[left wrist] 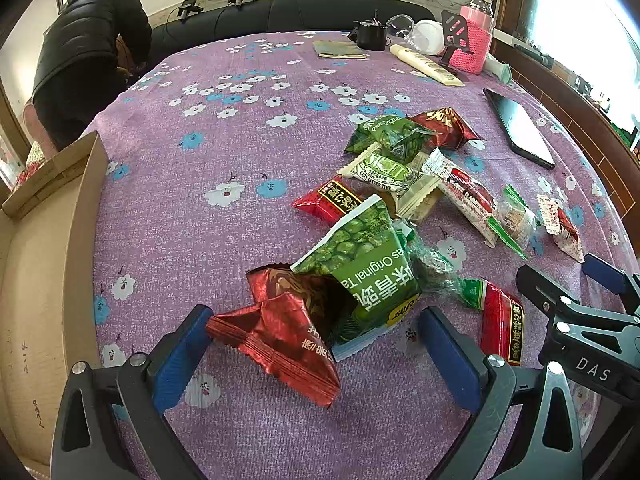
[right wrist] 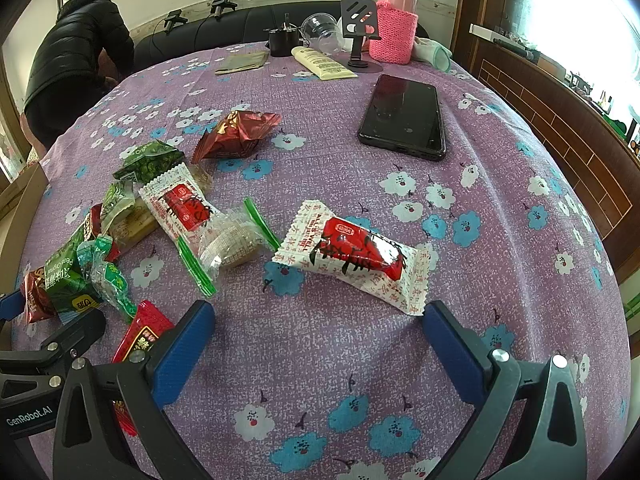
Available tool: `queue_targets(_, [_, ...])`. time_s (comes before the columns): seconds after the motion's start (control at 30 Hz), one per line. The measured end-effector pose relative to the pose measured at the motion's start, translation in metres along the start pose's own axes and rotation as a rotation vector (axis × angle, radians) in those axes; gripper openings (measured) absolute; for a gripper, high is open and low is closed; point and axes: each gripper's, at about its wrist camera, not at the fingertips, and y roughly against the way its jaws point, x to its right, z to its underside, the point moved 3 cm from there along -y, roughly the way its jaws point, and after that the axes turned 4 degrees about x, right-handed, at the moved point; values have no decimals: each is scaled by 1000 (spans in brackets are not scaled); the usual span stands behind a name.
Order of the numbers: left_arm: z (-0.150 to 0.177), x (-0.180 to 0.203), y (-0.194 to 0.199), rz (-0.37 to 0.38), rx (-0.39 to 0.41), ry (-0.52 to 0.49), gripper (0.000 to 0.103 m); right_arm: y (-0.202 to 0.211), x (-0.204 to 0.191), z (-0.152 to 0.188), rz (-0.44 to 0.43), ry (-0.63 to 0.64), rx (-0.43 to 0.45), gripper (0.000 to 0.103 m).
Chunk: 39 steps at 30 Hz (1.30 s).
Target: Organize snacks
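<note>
the left hand-held gripper (left wrist: pixel 316 344) is spread wide, its blue-padded fingers (left wrist: pixel 182 356) standing either side of a crumpled dark red foil snack packet (left wrist: pixel 280 336) without pressing it; the packet lies on the purple flower-printed tablecloth of the table (left wrist: pixel 200 140). touching that packet at its 1 o'clock is a green pea snack bag with white lettering (left wrist: pixel 368 264), partly lying over it. from there the pile of snacks runs on towards 1 o'clock in the left wrist view: a flat red packet with a black and gold label (left wrist: pixel 328 200), a cream wrapper with a green oval label (left wrist: pixel 388 174), a second green pea bag (left wrist: pixel 388 136) and a second dark red foil packet (left wrist: pixel 444 126). a brown cardboard box (left wrist: pixel 48 240) stands open at the table's 9 o'clock edge, well apart from the snacks.

the right hand-held gripper (right wrist: pixel 318 340) is also spread wide and holds nothing. just beyond its fingertips, at 12 o'clock in the right wrist view, lies a white sweet wrapper with a red panel (right wrist: pixel 352 256), apart from both pads. a clear wrapper with green striped ends (right wrist: pixel 228 244) lies near it at 9 o'clock. a black smartphone (right wrist: pixel 404 116) lies face up at 1 o'clock, and a bottle in a pink knitted sleeve (right wrist: pixel 394 28) stands at the far edge.
</note>
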Motion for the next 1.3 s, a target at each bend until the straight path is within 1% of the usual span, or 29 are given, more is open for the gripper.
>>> queue_targets(1.3, [0,1,1,-6,1,3,103,1,-1,-1,0,-3,1,103])
